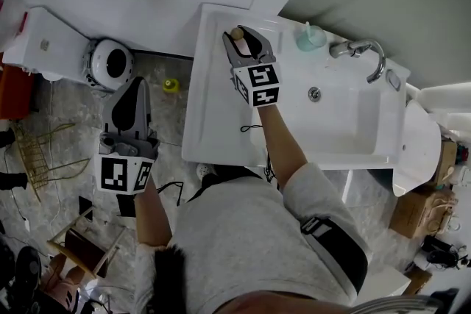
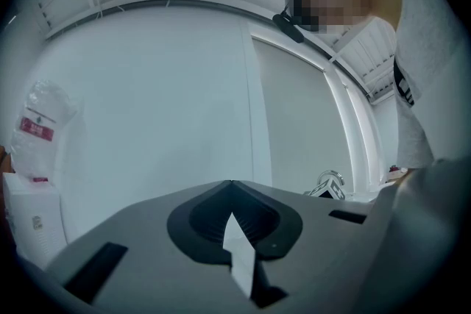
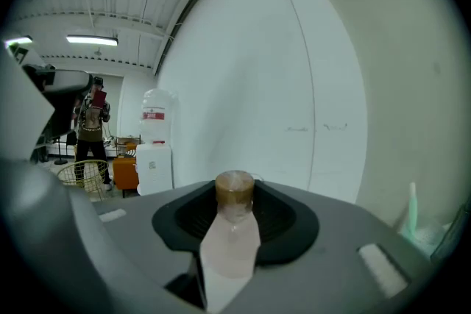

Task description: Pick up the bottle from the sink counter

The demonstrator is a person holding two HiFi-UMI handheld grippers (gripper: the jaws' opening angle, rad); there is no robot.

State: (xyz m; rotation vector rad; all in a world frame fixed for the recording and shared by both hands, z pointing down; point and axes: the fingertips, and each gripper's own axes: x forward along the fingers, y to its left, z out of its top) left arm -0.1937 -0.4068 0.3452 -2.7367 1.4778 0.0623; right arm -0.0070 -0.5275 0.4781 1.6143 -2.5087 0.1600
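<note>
A pale pinkish bottle [image 3: 234, 239] with a brown cap [image 3: 235, 191] stands upright between the jaws of my right gripper [image 3: 234, 213], which is shut on its body. In the head view the right gripper [image 1: 246, 37] is over the back left corner of the white sink counter [image 1: 213, 99], and only the bottle's brown cap [image 1: 237, 33] shows at the jaw tips. My left gripper [image 1: 131, 88] hangs off to the left over the floor, away from the counter. Its jaws [image 2: 234, 220] are together with nothing in them.
A chrome faucet [image 1: 364, 51] and a teal soap dispenser [image 1: 310, 37] stand at the back of the basin [image 1: 331, 106]. On the floor left of the counter are a round white appliance [image 1: 112, 64] and a small yellow object [image 1: 171, 85]. A wall runs right behind the counter.
</note>
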